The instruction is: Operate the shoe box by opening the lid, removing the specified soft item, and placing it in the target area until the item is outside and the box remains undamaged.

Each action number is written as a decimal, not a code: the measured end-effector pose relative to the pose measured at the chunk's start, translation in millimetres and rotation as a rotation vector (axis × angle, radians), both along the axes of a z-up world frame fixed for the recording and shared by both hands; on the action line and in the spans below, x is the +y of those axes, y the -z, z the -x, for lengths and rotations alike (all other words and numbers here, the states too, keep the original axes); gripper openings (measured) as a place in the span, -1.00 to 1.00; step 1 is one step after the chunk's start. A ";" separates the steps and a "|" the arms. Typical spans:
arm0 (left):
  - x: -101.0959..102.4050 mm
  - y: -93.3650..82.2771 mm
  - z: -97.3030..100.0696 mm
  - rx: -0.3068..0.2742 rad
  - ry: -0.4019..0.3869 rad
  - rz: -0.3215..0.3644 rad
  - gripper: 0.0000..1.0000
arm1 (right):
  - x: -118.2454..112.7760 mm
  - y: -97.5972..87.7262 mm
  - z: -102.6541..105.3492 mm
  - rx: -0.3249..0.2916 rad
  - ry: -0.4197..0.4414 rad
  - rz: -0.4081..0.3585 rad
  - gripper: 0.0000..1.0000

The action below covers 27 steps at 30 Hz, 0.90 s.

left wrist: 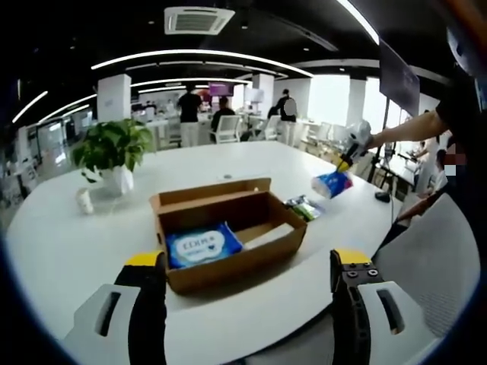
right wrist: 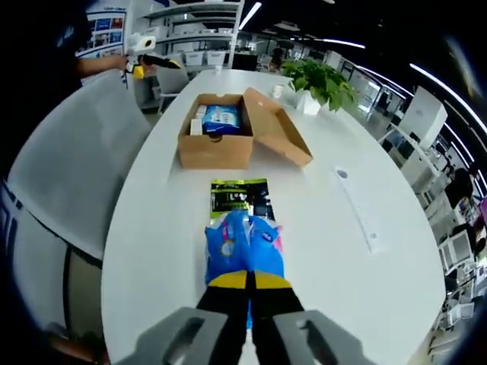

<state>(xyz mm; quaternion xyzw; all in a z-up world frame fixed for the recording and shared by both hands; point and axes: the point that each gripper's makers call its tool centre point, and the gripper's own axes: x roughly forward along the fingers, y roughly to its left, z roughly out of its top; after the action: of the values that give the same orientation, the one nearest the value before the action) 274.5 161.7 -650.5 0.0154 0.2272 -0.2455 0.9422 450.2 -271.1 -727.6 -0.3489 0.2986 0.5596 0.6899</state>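
The brown shoe box [left wrist: 228, 262] stands open on the white table [left wrist: 68, 243], its lid [left wrist: 209, 192] folded back. Inside lie a blue soft pack [left wrist: 202, 245] and a white item [left wrist: 268, 236]. My left gripper [left wrist: 249, 265] is open, hovering just short of the box's near wall. My right gripper [right wrist: 247, 280] is shut on a second blue soft pack [right wrist: 243, 239] and holds it above the table, right of the box. In the left gripper view that pack [left wrist: 332, 183] hangs under the right gripper [left wrist: 354, 143]. The box [right wrist: 217, 141] lies beyond it.
A black-and-green packet [right wrist: 240, 196] lies flat between the held pack and the box, also packet [left wrist: 304, 206]. A potted plant [left wrist: 114, 152] and a small white object [left wrist: 84, 201] stand at the far left. A long white strip [right wrist: 358, 201] lies on the table. People stand far back.
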 end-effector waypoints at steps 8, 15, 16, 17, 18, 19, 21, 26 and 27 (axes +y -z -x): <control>-4.3 0.7 -2.5 0.002 0.015 -0.009 0.82 | -11.2 8.7 -2.3 0.000 -0.015 0.033 -1.00; -4.8 4.2 -1.1 0.015 0.014 -0.018 0.82 | -17.8 22.0 -2.3 0.011 -0.032 0.062 -1.00; -5.0 4.3 -0.9 0.016 0.013 -0.018 0.81 | -18.4 23.9 -2.6 0.011 -0.035 0.066 -1.00; -5.3 4.4 -1.0 0.016 0.012 -0.017 0.81 | -18.7 25.2 -3.1 0.013 -0.035 0.067 -1.00; -5.4 4.6 -1.0 0.018 0.011 -0.019 0.81 | -19.2 27.5 -3.8 0.013 -0.038 0.070 -1.00; -5.5 5.0 -1.0 0.019 0.010 -0.021 0.81 | -19.4 28.8 -4.6 0.012 -0.038 0.070 -1.00; -4.9 5.9 -0.9 0.021 0.008 -0.026 0.81 | -19.3 32.5 -5.9 0.015 -0.040 0.070 -1.00; -4.4 6.8 -0.1 0.025 -0.001 -0.026 0.81 | -19.5 41.6 -7.5 0.019 -0.051 0.080 -1.00; -4.3 7.3 0.0 0.027 -0.002 -0.028 0.81 | -19.7 44.0 -8.3 0.022 -0.050 0.081 -1.00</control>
<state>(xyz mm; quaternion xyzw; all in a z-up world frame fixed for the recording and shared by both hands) 274.5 157.3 -657.9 0.0249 0.2433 -0.2417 0.9390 458.5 -290.7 -771.6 -0.3776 0.3197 0.5679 0.6578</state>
